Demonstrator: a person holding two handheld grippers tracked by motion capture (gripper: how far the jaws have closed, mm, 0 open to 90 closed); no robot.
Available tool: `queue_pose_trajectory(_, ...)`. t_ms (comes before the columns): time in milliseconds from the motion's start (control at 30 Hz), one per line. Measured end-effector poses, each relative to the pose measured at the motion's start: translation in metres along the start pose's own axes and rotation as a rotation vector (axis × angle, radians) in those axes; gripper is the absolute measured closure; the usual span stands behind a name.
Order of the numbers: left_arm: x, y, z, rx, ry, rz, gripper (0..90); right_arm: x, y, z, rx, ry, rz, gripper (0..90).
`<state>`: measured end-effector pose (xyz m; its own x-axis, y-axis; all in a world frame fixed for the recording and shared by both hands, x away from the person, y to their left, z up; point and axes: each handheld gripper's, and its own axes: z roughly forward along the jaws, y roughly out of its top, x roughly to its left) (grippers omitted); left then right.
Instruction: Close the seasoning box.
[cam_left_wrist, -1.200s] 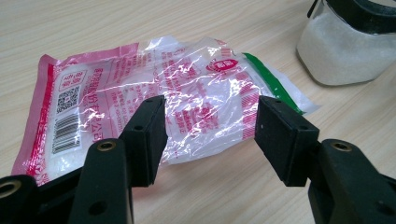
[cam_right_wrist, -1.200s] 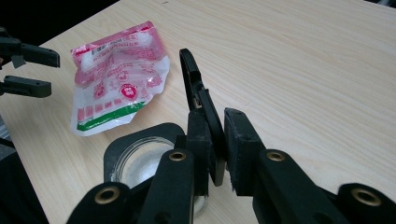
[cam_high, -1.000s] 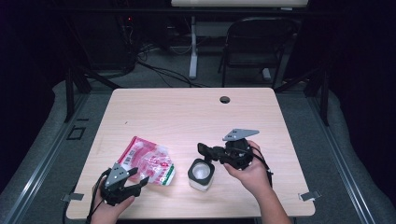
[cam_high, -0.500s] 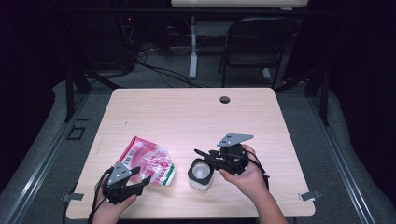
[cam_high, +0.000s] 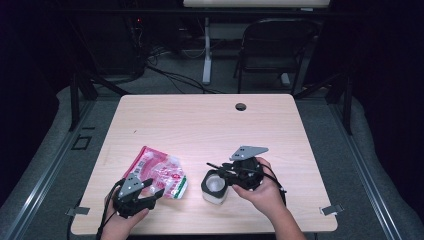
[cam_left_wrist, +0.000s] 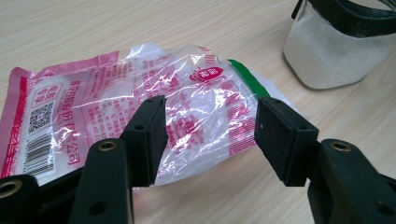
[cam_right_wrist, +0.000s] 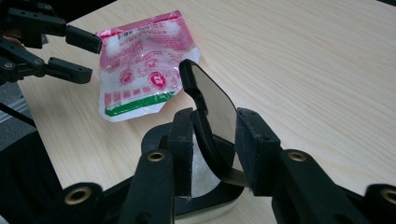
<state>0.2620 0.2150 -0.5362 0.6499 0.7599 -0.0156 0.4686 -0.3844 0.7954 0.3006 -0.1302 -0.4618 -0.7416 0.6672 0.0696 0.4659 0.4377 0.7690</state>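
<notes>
R gripper (cam_right_wrist: 212, 154) is just opening its jaws around the raised lid (cam_right_wrist: 210, 109) of the jar (cam_high: 214, 186); lid standing between, not pressed. L gripper (cam_left_wrist: 210, 135), open & empty, is hovering just before the bag (cam_left_wrist: 140, 93).

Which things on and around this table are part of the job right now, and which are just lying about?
In the job:
- jar with its raised flip lid
- pink plastic bag
- left gripper
- right gripper, jaws just opening either side of the lid

Lying about:
- folding chair
- floor cables
</notes>
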Motion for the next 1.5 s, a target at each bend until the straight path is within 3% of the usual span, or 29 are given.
queue_pose_trajectory(667, -0.001, 0.0, 0.002, 0.006, -0.001, 0.001, 44.2, 0.004, -0.001, 0.003, 0.009, 0.005, -0.015, 64.9)
queue_pose_trajectory(767, 0.0, 0.0, 0.002, 0.01, -0.004, 0.003, 44.2, 0.006, -0.002, 0.005, 0.003, 0.028, -0.014, 63.3)
queue_pose_trajectory(1033, -0.001, 0.0, 0.003, 0.013, -0.003, 0.008, 44.2, 0.012, -0.002, 0.011, 0.028, 0.023, -0.065, 59.8)
queue_pose_trajectory(1500, -0.003, -0.001, 0.006, 0.02, -0.009, 0.012, 44.2, 0.014, -0.004, 0.015, 0.03, 0.018, -0.087, 56.7)
